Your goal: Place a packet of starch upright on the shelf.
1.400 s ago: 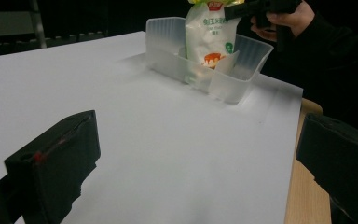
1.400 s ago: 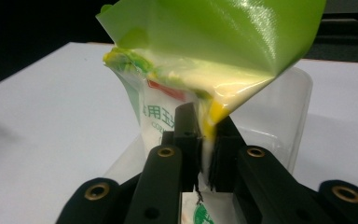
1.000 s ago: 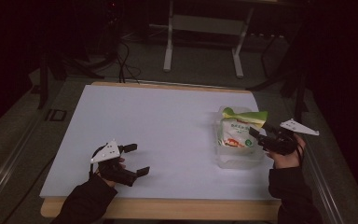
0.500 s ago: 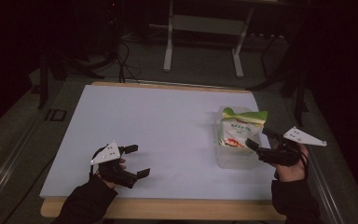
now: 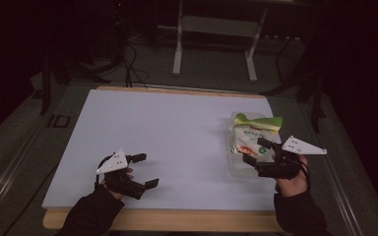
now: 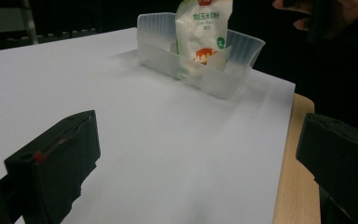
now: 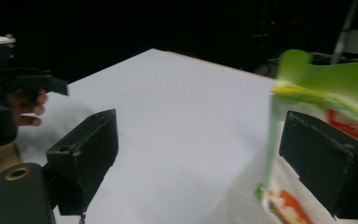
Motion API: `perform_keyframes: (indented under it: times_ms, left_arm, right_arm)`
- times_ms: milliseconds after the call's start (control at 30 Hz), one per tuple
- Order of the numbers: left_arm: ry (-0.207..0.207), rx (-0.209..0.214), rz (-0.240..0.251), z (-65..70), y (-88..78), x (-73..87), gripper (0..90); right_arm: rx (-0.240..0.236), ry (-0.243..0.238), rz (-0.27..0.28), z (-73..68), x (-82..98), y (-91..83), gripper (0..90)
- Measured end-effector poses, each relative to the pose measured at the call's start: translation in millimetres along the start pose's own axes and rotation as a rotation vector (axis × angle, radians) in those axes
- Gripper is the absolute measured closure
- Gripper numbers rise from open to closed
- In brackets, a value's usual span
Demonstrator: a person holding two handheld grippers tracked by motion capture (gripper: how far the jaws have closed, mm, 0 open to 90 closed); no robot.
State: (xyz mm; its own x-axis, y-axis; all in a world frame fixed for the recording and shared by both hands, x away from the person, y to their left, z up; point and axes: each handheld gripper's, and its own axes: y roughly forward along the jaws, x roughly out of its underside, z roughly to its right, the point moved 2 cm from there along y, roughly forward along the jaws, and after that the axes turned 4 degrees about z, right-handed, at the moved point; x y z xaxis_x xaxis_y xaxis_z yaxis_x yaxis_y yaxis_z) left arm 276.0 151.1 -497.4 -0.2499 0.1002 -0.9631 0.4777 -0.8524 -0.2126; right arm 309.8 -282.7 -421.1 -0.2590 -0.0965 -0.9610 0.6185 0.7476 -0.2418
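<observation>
A white snack bag (image 5: 252, 135) with a green top stands in a clear plastic tub (image 5: 239, 168) at the right of the white table (image 5: 177, 132). My right gripper (image 5: 253, 150) hovers at the tub's near right side, beside the bag. Its jaws have just been opening and stand open, with nothing pressed between them. In the right gripper view the bag (image 7: 326, 88) rises behind the right-hand jaw of this gripper (image 7: 196, 158). My left gripper (image 5: 148, 170) rests open near the front left. The left gripper view looks past its jaws (image 6: 196, 172) at the tub (image 6: 214, 77) and bag (image 6: 200, 32).
The table's wooden front edge (image 5: 177, 219) runs just behind both hands. Beyond the far edge stand a desk frame's legs (image 5: 178, 44) and cables on the dark floor. The other hand (image 7: 25, 105) with its gripper appears at the left of the right gripper view.
The right gripper has drawn back from the bag toward the near edge and its jaws stand wider. The bag stays in the tub. The left gripper has not moved.
</observation>
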Motion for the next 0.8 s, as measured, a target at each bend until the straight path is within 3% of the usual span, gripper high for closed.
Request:
perform_keyframes:
  times_ms: [433,500,800]
  left_arm:
    - [-0.001,0.000,0.002,5.2,-3.3,0.6,0.2]
    - [-0.001,0.004,0.001,6.8,-3.3,1.1,0.2]
    - [0.040,0.009,-0.023,14.9,-1.9,3.5,0.2]
  right_arm:
    - [-0.099,-0.032,-0.029,-34.4,4.2,15.6,11.5]
    - [-0.123,-0.014,-0.031,-39.7,5.2,16.5,11.6]
    - [-0.128,-0.037,-0.064,-52.2,19.1,18.4,13.2]
